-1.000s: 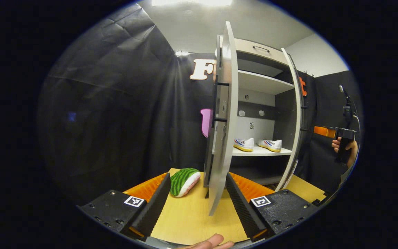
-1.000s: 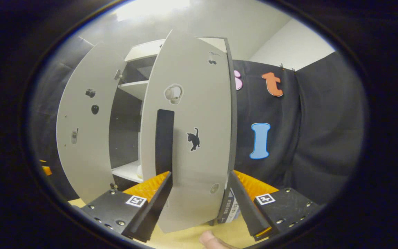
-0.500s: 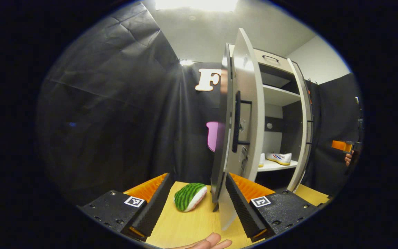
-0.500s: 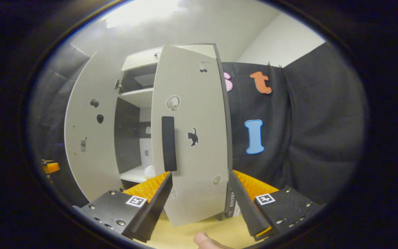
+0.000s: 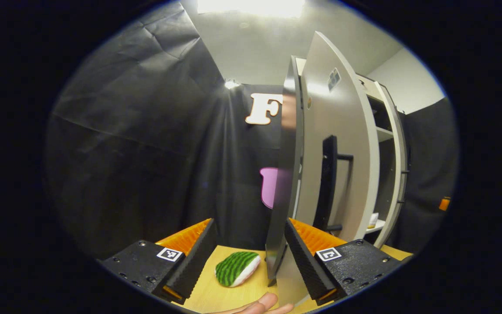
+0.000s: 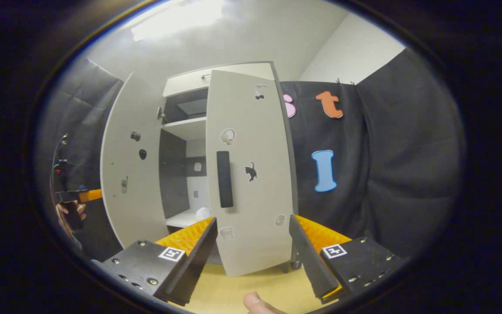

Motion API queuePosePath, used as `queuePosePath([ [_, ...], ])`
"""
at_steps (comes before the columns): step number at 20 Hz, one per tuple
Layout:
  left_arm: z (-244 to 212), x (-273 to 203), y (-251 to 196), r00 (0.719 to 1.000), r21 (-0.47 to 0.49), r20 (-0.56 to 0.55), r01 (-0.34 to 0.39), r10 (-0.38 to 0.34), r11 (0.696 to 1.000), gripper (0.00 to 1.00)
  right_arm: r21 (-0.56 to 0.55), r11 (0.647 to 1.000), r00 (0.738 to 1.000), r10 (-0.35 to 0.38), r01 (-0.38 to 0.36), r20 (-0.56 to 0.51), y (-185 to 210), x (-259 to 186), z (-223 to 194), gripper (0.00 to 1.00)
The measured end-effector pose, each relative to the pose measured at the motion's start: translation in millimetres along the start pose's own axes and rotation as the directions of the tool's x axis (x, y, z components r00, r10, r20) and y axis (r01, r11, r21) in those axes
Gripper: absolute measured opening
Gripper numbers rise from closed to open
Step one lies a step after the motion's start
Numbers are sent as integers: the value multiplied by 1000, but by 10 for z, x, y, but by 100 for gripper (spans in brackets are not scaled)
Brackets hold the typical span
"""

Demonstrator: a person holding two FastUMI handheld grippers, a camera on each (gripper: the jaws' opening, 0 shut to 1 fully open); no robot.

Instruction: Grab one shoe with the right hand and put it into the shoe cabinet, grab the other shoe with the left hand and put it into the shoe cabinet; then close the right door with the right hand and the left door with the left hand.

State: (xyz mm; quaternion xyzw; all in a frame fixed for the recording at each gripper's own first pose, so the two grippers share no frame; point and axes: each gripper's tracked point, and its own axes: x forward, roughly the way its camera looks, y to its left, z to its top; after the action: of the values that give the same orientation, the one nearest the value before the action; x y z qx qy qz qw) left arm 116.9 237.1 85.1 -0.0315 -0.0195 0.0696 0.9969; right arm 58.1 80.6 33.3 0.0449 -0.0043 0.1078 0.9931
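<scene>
Both grippers face the shoe cabinet point(image 6: 190, 109) with fingers spread, holding nothing. In the left gripper view, the left gripper point(image 5: 249, 255) points at the left door point(image 5: 342, 144), whose lower edge stands between its fingers, a watermelon-patterned plush point(image 5: 237, 268) just left of the cabinet. In the right gripper view, the right gripper point(image 6: 253, 250) frames the right door point(image 6: 251, 174); one shoe point(image 6: 202, 213) sits on the cabinet's shelf.

A narrow gap stays between the left door point(image 6: 131, 174) and right door point(image 6: 251, 174); a watermelon plush point(image 5: 237, 268) sits left of the cabinet on the desk point(image 5: 216, 292)
</scene>
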Motion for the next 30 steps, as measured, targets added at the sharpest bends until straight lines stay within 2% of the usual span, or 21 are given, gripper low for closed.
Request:
queuePosePath([
  [1, 60, 23, -31, 1000, 4, 14, 6, -6, 1000, 92, -14, 999, 999, 37, -37, -13, 104, -25, -35, 98],
  [3, 105, 42, -116, 1000, 4, 13, 28, -28, 1000, 96, -47, 996, 997, 80, -81, -16, 206, -113, -36, 99],
  [5, 117, 36, -120, 1000, 17, 3, 20, -20, 1000, 93, -71, 995, 997, 74, -75, -12, 192, -186, -32, 98],
  [7, 137, 61, -141, 1000, 16, 3, 5, -5, 1000, 95, -56, 994, 996, 93, -93, -11, 273, -253, -42, 99],
  [9, 111, 75, -159, 1000, 5, -20, 2, -2, 1000, 89, -50, 993, 994, 109, -109, -1, 326, -279, -26, 99],
  [11, 73, 79, -195, 998, -3, -58, 13, -13, 1000, 93, -63, 993, 995, 100, -99, 13, 297, -308, 1, 98],
  [12, 59, 90, -225, 997, 3, -73, 23, -23, 1000, 87, -69, 993, 995, 97, -95, 19, 296, -316, 0, 98],
  [15, 51, 64, -227, 991, 28, -126, 50, -46, 998, 90, -61, 994, 995, 90, -88, 38, 291, -360, 34, 98],
  [16, 51, 80, -239, 989, 34, -136, 59, -54, 998, 86, -57, 994, 995, 92, -89, 41, 287, -369, 36, 99],
  [17, 55, 95, -251, 988, 31, -143, 64, -59, 997, 91, -55, 995, 995, 91, -88, 45, 280, -377, 41, 99],
  [19, 47, 114, -283, 986, 37, -151, 81, -74, 996, 91, -55, 995, 995, 82, -80, 47, 258, -379, 44, 98],
  [20, 45, 123, -311, 984, 42, -159, 91, -83, 995, 86, -53, 996, 996, 77, -75, 47, 250, -381, 38, 98],
  [21, 37, 127, -328, 982, 36, -164, 99, -92, 994, 90, -48, 996, 996, 77, -75, 47, 254, -382, 38, 98],
  [26, -81, 100, -838, 969, -44, -184, 160, -165, 986, 91, -40, 997, 997, 66, -64, 48, 201, -369, 6, 98],
  [30, -241, 224, -1073, 972, -23, -194, 130, -132, 991, 91, -49, 998, 998, 36, -33, 49, 41, -365, 22, 98],
])
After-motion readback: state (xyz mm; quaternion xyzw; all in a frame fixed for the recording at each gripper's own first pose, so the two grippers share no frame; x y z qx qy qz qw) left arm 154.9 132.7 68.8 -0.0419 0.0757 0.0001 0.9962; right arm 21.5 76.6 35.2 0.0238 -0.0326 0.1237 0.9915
